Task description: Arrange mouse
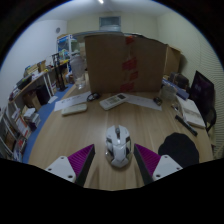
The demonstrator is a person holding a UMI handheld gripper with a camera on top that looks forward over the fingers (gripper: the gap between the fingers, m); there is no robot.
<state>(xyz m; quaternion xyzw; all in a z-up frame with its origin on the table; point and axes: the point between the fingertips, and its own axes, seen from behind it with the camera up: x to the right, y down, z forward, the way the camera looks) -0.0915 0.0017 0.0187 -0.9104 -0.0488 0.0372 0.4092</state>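
A grey and white computer mouse (118, 144) lies on the wooden table (110, 118), between my two fingers and just ahead of the fingertips. My gripper (115, 158) is open, with its purple pads (82, 158) standing apart on either side of the mouse. There is a gap at each side, and the mouse rests on the table on its own.
A black mouse pad (178, 148) lies to the right of the fingers. Beyond are a white keyboard or remote (113, 100), papers (74, 105), a cardboard partition (124, 62), a laptop or monitor (203, 95) at right and shelves (30, 95) at left.
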